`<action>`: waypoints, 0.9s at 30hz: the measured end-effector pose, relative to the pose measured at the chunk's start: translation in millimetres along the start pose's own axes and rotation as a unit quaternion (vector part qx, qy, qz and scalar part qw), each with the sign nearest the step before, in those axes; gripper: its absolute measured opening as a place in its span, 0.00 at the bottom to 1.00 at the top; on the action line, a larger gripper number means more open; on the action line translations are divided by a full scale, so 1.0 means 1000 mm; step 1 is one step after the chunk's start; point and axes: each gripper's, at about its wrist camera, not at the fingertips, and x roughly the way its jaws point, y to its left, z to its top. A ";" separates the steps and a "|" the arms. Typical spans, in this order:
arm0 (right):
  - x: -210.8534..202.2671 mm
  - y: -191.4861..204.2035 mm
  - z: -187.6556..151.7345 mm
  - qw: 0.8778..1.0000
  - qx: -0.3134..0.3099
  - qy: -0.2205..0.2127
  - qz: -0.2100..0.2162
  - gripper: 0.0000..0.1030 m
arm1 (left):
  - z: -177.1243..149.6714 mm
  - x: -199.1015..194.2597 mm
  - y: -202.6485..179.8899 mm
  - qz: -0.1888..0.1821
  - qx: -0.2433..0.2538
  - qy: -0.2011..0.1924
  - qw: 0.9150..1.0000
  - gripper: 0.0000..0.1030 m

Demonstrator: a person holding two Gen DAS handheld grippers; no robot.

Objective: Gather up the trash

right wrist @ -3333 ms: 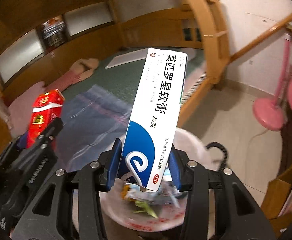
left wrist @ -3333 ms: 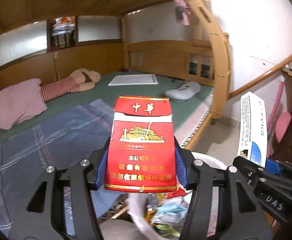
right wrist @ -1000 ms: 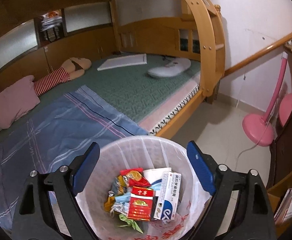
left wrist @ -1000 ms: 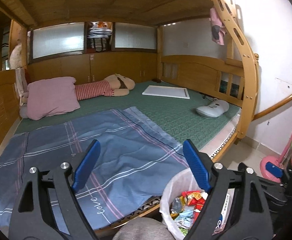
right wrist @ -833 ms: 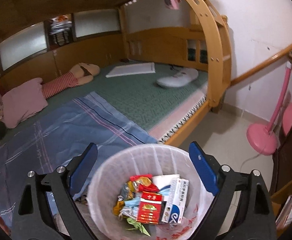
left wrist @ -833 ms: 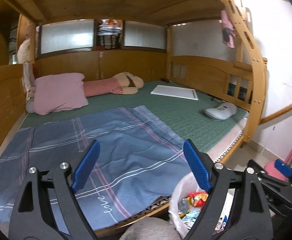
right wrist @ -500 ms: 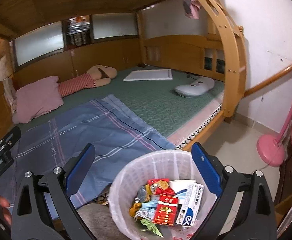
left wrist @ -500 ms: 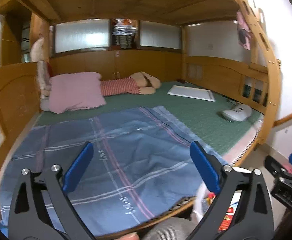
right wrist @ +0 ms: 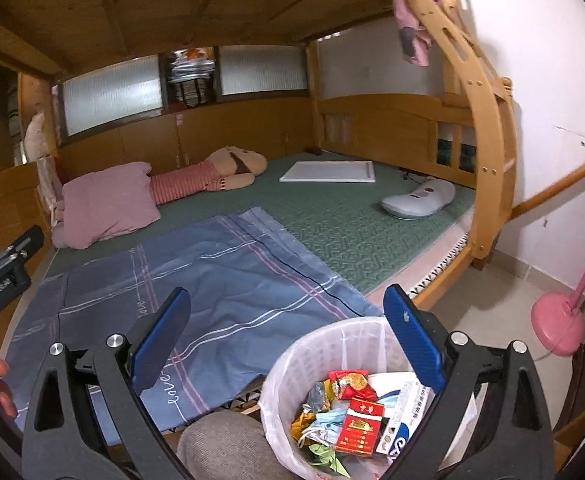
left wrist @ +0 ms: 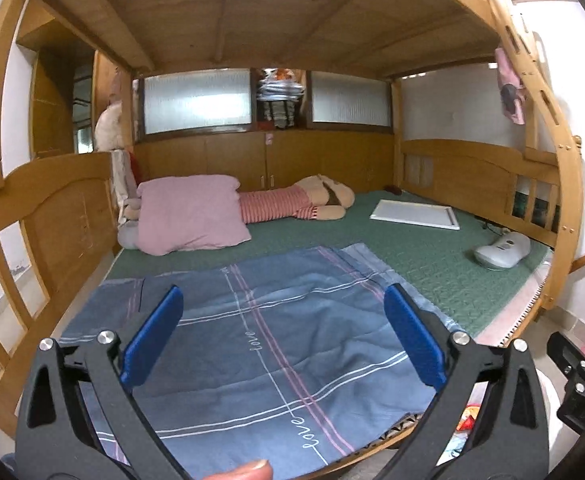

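Note:
A white lined trash bin point(right wrist: 316, 354) stands on the floor by the bed's front edge. In it lie a red cigarette pack point(right wrist: 359, 426), a white and blue medicine box point(right wrist: 404, 420), wrappers and a face mask. My right gripper point(right wrist: 288, 336) is open and empty, above and just behind the bin. My left gripper point(left wrist: 284, 332) is open and empty over the blue blanket point(left wrist: 276, 336). A sliver of the bin's trash point(left wrist: 466, 420) shows at the lower right of the left wrist view. The left gripper's body point(right wrist: 0, 276) shows at the left edge of the right wrist view.
A bunk bed with a green mat point(right wrist: 344, 220) holds a pink pillow point(left wrist: 190, 214), a striped plush doll point(left wrist: 292, 202), a white board point(left wrist: 414, 215) and a grey device point(left wrist: 502, 251). A wooden ladder post point(right wrist: 488, 184) stands right. A pink lamp base point(right wrist: 558, 320) sits on the floor.
Both grippers have let go of the cigarette pack and medicine box, which now lie in the bin. Both views have since swung left and up toward the bed.

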 end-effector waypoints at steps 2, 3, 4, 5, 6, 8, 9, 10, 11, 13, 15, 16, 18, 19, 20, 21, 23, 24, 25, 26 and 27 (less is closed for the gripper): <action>-0.005 -0.011 -0.004 1.000 0.019 0.000 -0.017 0.96 | -0.001 -0.010 -0.008 -0.014 0.007 -0.006 1.000 0.97; -0.006 -0.018 -0.006 0.999 0.030 0.003 -0.028 0.96 | -0.002 -0.016 -0.016 -0.030 0.009 -0.005 0.999 0.97; -0.009 -0.026 -0.009 0.998 0.040 0.006 -0.041 0.96 | -0.004 -0.019 -0.024 -0.046 0.011 -0.003 0.999 0.97; -0.012 -0.031 -0.012 0.998 0.044 0.006 -0.050 0.96 | -0.006 -0.024 -0.030 -0.057 0.011 -0.001 0.998 0.97; -0.016 -0.037 -0.014 0.997 0.046 0.006 -0.062 0.96 | -0.008 -0.029 -0.039 -0.073 0.013 -0.001 0.997 0.97; -0.028 -0.050 -0.020 0.994 0.046 0.000 -0.095 0.96 | -0.013 -0.039 -0.058 -0.103 0.024 -0.001 0.994 0.97; -0.036 -0.056 -0.022 0.993 0.049 -0.005 -0.105 0.96 | -0.015 -0.045 -0.069 -0.120 0.028 -0.001 0.992 0.97; -0.046 -0.066 -0.026 0.992 0.058 -0.009 -0.115 0.96 | -0.017 -0.051 -0.080 -0.137 0.033 0.001 0.990 0.97; -0.051 -0.071 -0.028 0.991 0.063 -0.011 -0.120 0.96 | -0.019 -0.056 -0.088 -0.148 0.037 0.002 0.988 0.97; -0.064 -0.085 -0.032 0.988 0.077 -0.018 -0.134 0.96 | -0.023 -0.067 -0.106 -0.175 0.048 0.004 0.983 0.97; -0.077 -0.095 -0.036 0.985 0.088 -0.025 -0.144 0.96 | -0.027 -0.080 -0.120 -0.193 0.063 0.002 0.979 0.97; -0.083 -0.100 -0.037 0.984 0.093 -0.030 -0.150 0.96 | -0.029 -0.085 -0.124 -0.198 0.067 -0.002 0.978 0.97; -0.089 -0.104 -0.035 0.982 0.101 -0.041 -0.153 0.96 | -0.033 -0.096 -0.131 -0.210 0.079 -0.007 0.974 0.97; -0.091 -0.104 -0.033 0.980 0.105 -0.045 -0.161 0.96 | -0.035 -0.100 -0.131 -0.213 0.080 -0.010 0.974 0.97; -0.093 -0.105 -0.032 0.979 0.109 -0.052 -0.162 0.96 | -0.036 -0.103 -0.132 -0.215 0.083 -0.012 0.973 0.97; -0.094 -0.105 -0.032 0.979 0.111 -0.054 -0.160 0.96 | -0.036 -0.105 -0.132 -0.217 0.087 -0.015 0.972 0.97; -0.096 -0.105 -0.031 0.979 0.111 -0.057 -0.158 0.97 | -0.036 -0.106 -0.131 -0.215 0.091 -0.020 0.972 0.97; -0.095 -0.103 -0.031 0.979 0.108 -0.058 -0.161 0.97 | -0.035 -0.106 -0.130 -0.214 0.091 -0.021 0.972 0.97; -0.095 -0.102 -0.031 0.980 0.105 -0.058 -0.161 0.97 | -0.034 -0.105 -0.129 -0.214 0.090 -0.022 0.972 0.97; -0.095 -0.100 -0.032 0.980 0.103 -0.058 -0.161 0.97 | -0.033 -0.104 -0.128 -0.214 0.088 -0.022 0.973 0.97; -0.095 -0.099 -0.032 0.980 0.102 -0.058 -0.161 0.97 | -0.031 -0.103 -0.127 -0.213 0.086 -0.023 0.973 0.97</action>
